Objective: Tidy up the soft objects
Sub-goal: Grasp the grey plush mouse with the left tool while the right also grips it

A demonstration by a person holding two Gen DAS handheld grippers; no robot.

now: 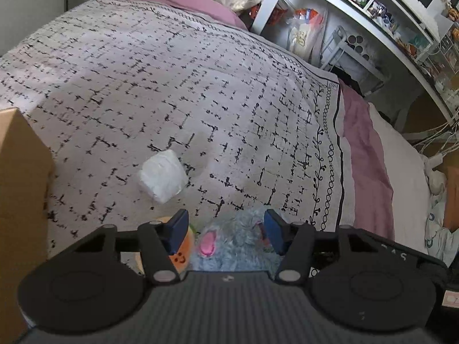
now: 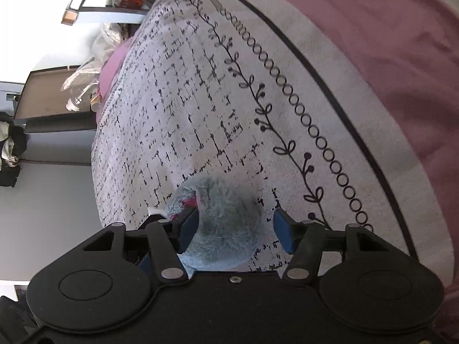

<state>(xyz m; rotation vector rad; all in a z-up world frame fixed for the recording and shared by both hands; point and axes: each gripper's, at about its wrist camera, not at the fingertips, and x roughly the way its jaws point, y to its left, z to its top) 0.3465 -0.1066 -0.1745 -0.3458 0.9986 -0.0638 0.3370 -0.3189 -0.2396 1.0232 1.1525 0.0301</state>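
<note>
Lying on a bed blanket (image 1: 172,80) of pale fabric with a broken black grid and a leaf-and-ring border: one blue-grey fuzzy plush toy (image 1: 238,243) with pink patches, at the near edge of the left wrist view.

Left gripper (image 1: 226,230): fingers spread apart, holding nothing, set over the plush toy, which shows between the blue pads.

Orange round plush with a smiling face (image 1: 182,253): just left of the blue-grey toy, touching it, partly behind the left pad.

White wrapped soft bundle (image 1: 162,176): farther out on the blanket, apart from both plush toys.

Cardboard box (image 1: 20,200): at the left edge.

Right gripper (image 2: 236,229): fingers apart around the plush toy (image 2: 223,223); its left pad lies against the fur, the right pad stands clear of it.

Mauve sheet (image 2: 387,43): beyond the blanket border, right side.

White shelving unit (image 1: 373,14): far right, crowded with small items.
</note>
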